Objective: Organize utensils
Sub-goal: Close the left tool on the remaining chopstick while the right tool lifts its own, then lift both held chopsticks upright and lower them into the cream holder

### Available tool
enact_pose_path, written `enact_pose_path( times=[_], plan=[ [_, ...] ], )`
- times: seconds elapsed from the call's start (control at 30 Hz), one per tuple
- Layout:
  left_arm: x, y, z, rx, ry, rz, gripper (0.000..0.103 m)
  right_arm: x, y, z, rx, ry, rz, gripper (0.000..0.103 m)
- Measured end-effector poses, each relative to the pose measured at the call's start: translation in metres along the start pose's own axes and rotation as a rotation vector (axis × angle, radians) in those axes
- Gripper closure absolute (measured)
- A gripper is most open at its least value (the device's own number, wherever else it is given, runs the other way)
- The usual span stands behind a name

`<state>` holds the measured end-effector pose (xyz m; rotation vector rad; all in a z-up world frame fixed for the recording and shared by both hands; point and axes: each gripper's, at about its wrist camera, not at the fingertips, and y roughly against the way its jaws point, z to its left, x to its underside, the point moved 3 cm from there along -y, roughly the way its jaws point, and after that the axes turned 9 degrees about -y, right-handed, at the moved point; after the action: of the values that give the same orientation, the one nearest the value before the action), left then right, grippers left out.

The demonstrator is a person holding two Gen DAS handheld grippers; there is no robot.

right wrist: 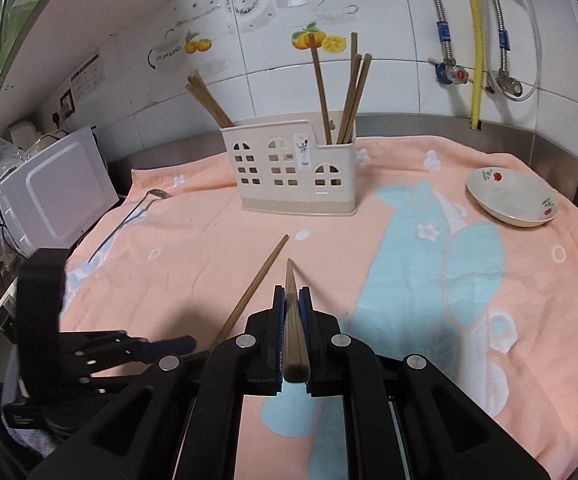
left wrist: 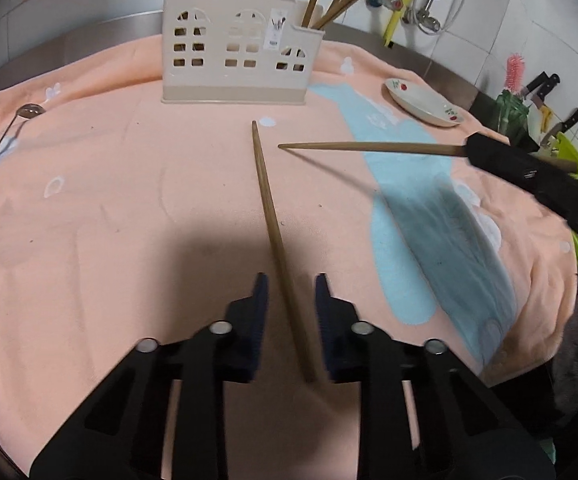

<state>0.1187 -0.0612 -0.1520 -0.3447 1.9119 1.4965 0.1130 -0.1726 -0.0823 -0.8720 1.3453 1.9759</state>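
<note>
A brown chopstick (left wrist: 277,236) lies on the peach towel (left wrist: 129,220), pointing toward the cream utensil holder (left wrist: 241,48). My left gripper (left wrist: 291,280) straddles its near end. The jaws are narrow, but a gap shows on each side of the stick, so it is open. My right gripper (right wrist: 292,290) is shut on a second chopstick (right wrist: 293,320) and holds it above the towel, tip forward. In the left wrist view that held chopstick (left wrist: 369,147) juts in from the right. Several chopsticks (right wrist: 341,100) stand in the holder (right wrist: 293,176).
A white dish (right wrist: 511,198) with red flowers sits at the towel's right side. A metal ladle (right wrist: 157,194) lies at the left edge. A microwave (right wrist: 57,192) stands beyond the left edge. Knives (left wrist: 545,84) and a green rack stand far right, and pipes run down the tiled wall.
</note>
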Motion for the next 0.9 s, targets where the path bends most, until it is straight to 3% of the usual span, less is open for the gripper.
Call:
enact_pose_path(
  times=[0.53,0.9],
  plan=[
    [-0.007,-0.012,-0.005,-0.092,-0.017,0.044,0.096,-0.011,0.012,-0.006,-0.008,-0.001,-0.034,0.096],
    [-0.044,0.049,0.013,-0.096,-0.020,-0.111,0.097,-0.031,0.014,-0.001,-0.002,0.046,-0.031,0.096]
  ],
)
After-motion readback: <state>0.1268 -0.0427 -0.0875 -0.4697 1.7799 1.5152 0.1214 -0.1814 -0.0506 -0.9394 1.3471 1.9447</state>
